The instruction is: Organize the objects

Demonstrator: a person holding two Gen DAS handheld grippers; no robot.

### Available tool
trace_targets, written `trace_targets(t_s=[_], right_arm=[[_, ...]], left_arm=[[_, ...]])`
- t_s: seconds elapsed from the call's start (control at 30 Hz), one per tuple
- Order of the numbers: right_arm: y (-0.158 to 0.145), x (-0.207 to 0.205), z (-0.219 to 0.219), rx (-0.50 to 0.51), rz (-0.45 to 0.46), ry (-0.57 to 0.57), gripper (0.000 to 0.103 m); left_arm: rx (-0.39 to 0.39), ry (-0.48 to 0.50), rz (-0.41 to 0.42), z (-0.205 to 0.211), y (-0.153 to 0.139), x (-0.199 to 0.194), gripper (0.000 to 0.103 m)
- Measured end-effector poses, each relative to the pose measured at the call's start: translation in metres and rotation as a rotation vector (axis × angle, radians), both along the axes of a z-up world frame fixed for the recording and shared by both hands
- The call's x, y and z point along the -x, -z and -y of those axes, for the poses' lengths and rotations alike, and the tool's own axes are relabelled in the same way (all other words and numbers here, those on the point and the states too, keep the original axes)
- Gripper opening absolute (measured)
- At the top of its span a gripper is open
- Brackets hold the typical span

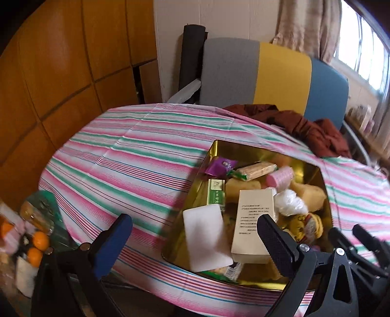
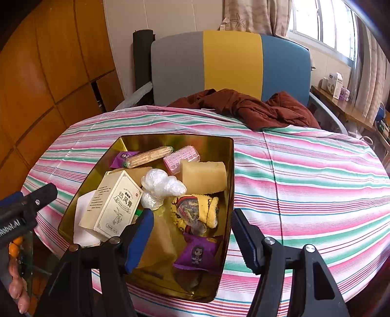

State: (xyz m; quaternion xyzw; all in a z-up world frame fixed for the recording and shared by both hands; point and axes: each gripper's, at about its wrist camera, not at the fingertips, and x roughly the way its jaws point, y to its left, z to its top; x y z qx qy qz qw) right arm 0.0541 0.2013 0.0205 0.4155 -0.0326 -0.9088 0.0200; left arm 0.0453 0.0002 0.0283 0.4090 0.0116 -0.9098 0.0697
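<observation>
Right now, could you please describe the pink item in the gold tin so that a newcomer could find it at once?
On the striped tablecloth sits a gold tin full of small items. Toward its far end, beside the long cracker packet and touching the tan sponge block, lies the pink case. It is the only pink thing there, with a moulded grid like tiny keyboard keys.

Room backdrop
Grey-yellow-blue chair (image 2: 231,65) straight ahead past the striped tablecloth (image 2: 304,170); wood panelling (image 2: 43,73) left, daylit window (image 2: 321,22) right.
</observation>
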Motion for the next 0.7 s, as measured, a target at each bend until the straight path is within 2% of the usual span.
trace_targets(t_s=[0.17, 0.3, 0.7], right_arm=[[-0.002, 0.001, -0.003, 0.012, -0.001, 0.013, 0.066], [-0.003, 0.002, -0.003, 0.01, -0.001, 0.019, 0.066], [-0.002, 0.005, -0.003, 0.003, 0.008, 0.03, 0.066]], left_arm=[[0.113, -0.017, -0.025, -0.009, -0.003, -0.003, 0.103], [0.144, 0.013, 0.009, -0.015, -0.003, -0.002, 0.103], [0.051, 0.044, 0.047, -0.017, -0.005, 0.002, 0.103]])
